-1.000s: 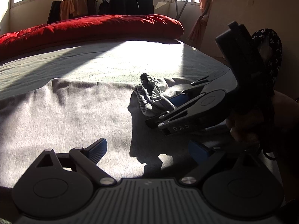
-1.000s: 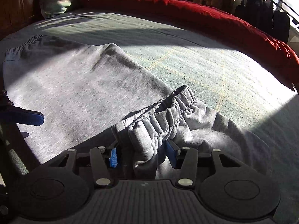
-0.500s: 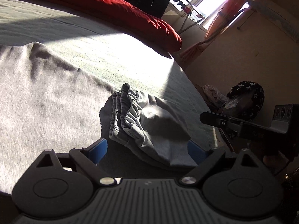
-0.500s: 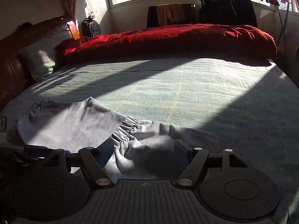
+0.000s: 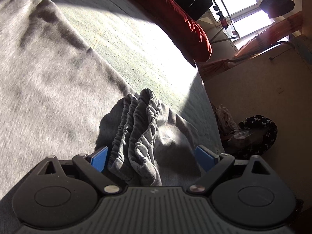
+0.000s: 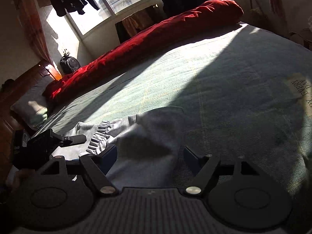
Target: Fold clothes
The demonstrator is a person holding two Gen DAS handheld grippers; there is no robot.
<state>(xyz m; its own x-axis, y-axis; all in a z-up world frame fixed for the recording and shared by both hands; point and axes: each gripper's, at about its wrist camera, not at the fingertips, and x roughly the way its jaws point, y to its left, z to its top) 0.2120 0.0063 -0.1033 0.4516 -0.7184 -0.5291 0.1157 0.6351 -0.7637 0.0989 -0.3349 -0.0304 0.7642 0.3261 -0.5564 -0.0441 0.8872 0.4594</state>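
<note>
Trousers (image 5: 58, 89): grey, spread flat on the green bed cover (image 5: 136, 44), elastic waistband (image 5: 140, 124) bunched in folds near the bed's edge.
Left gripper (image 5: 154, 156): jaws wide apart, gripping nothing; waistband folds lying between the blue pads (image 5: 100, 159), just beside the left one, contact unclear.
Right gripper (image 6: 150, 156): jaws opening, already well apart; grey cloth (image 6: 148, 136) lying loose between them, not pinched.
Red quilt (image 6: 156, 39): rolled along the far side of the bed.
Window (image 5: 245, 5): bright, dark clothes hanging before it.

Trousers (image 5: 58, 81) on bed (image 5: 136, 44)
</note>
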